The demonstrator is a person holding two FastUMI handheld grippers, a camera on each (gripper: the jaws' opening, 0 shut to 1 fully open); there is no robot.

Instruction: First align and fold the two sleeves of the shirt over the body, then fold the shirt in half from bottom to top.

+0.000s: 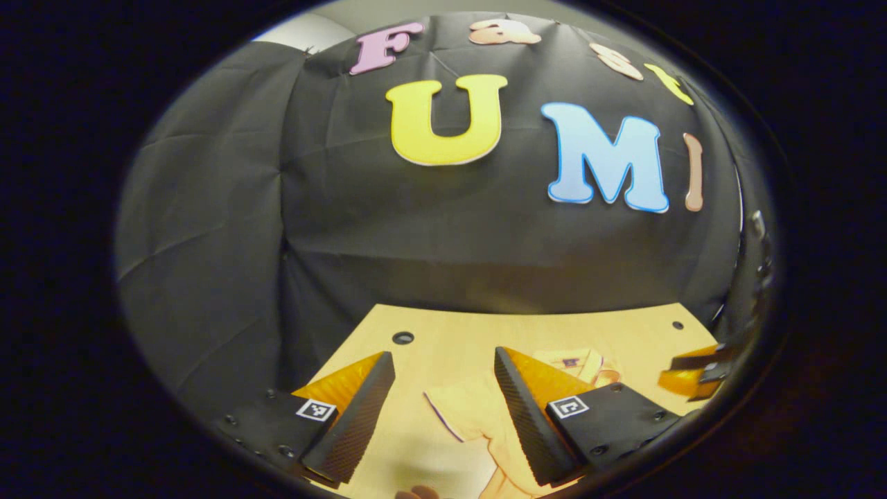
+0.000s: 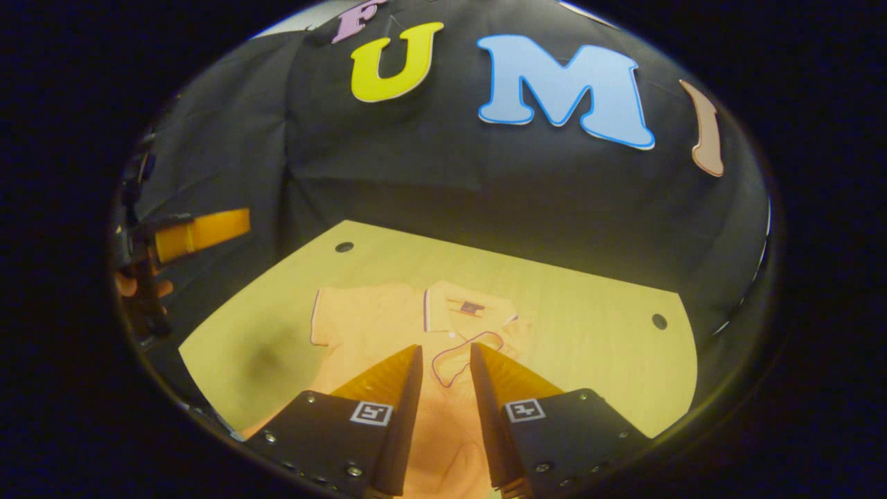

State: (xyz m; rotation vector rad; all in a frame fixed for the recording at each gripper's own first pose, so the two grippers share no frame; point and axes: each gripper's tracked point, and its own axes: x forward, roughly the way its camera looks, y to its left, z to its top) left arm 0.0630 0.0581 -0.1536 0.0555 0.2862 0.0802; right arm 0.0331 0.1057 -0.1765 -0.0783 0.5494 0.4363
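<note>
Right gripper view: right gripper hovers slightly parted over the polo shirt, which lies on the wooden table, 1 sleeve folded across its body. Left gripper hangs spread wide above the shirt's sleeve.

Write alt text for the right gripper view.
A pale orange polo shirt lies flat on a wooden table, one sleeve folded over its body. The right tool hovers above it, fingers apart.

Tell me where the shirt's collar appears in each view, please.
Left gripper view: the collar lies low, right of centre, just beyond the left gripper.
Right gripper view: the collar lies near the centre, above the right gripper.
Shared landmark: the wooden table.
</note>
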